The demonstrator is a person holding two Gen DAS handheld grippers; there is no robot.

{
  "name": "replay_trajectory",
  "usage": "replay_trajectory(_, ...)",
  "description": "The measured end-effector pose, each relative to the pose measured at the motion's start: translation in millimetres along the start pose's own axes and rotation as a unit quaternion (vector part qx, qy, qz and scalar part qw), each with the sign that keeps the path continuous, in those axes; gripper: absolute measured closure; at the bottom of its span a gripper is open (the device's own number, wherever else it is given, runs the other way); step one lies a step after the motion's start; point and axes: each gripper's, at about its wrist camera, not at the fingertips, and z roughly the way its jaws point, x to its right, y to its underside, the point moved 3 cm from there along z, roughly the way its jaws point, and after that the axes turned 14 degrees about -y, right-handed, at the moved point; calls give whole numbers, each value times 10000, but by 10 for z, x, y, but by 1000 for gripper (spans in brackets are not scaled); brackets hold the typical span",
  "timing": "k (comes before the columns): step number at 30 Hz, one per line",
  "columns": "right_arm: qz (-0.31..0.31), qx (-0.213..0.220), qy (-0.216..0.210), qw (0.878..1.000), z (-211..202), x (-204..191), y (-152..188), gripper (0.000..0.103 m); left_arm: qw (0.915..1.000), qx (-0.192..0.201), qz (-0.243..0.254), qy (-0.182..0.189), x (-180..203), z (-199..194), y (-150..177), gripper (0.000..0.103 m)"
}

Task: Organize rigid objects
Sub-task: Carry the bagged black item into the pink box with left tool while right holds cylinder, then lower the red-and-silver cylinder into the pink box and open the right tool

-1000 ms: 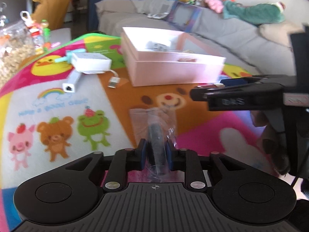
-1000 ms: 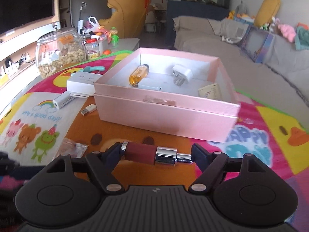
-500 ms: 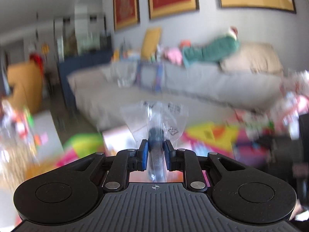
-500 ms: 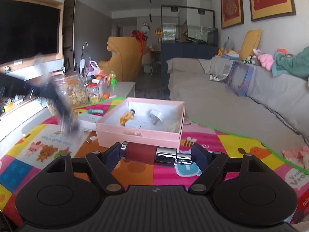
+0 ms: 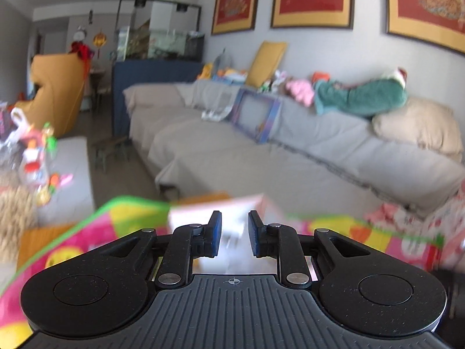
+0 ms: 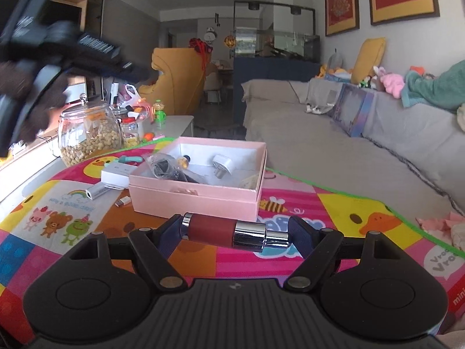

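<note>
Pink box (image 6: 200, 192) sits open on the cartoon play mat (image 6: 343, 212), lid off, white lining showing. Inside, at the near-left corner: a clear plastic bag (image 6: 162, 167) with a dark item in it, leaning on the box wall. Beside it a small amber bottle (image 6: 183, 161) lying down, and further right a white plug adapter (image 6: 221, 163); a pale card or paper at the near-right corner, too small to identify. Left of the box on the mat: a white flat box (image 6: 117, 173), a white dongle (image 6: 94, 193) and a small USB connector (image 6: 122, 202), none touching the pink box. Glass jar (image 6: 87, 132) of pale nuts or puffs stands beyond the mat. Right gripper (image 6: 235, 231) held low in front of the box, fingers clamped end-to-end on a red-and-chrome cylinder (image 6: 223, 231), horizontal between the pads. Left gripper (image 5: 234, 237) raised above the blurred box, fingers parted with a moderate gap, nothing between them.
</note>
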Motion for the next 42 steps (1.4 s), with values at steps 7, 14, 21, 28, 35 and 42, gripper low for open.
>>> replay_trajectory(7, -52, 621, -165, 9979, 220, 64, -783, 24, 9967, -779, 211, -97, -215, -115, 847, 80)
replay_trajectory(14, 93, 348, -344, 9988, 750, 62, -1310, 21, 9922, -1123, 110, -533, -546, -18, 1154, 80)
replay_trajectory(21, -633, -588, -476, 9951, 999, -330, -586, 21, 9859, -1018, -896, -984, -1043, 145, 1081, 80)
replay_trajectory(28, -910, -923, -910, 9874, 1036, -614, -250, 21, 9696, -972, -2003, -1011, -1412, 429, 816, 80)
replay_trajectory(35, -1023, -958, -1175, 9831, 1044, -786, -67, 21, 9734, -886, -1751, -1180, -1479, 1173, 394, 80)
replay_trajectory(42, -672, -1031, -1138, 9858, 1077, -594, 44, 21, 9835, -1358, -1136, -363, -1267, 1334, 638, 82)
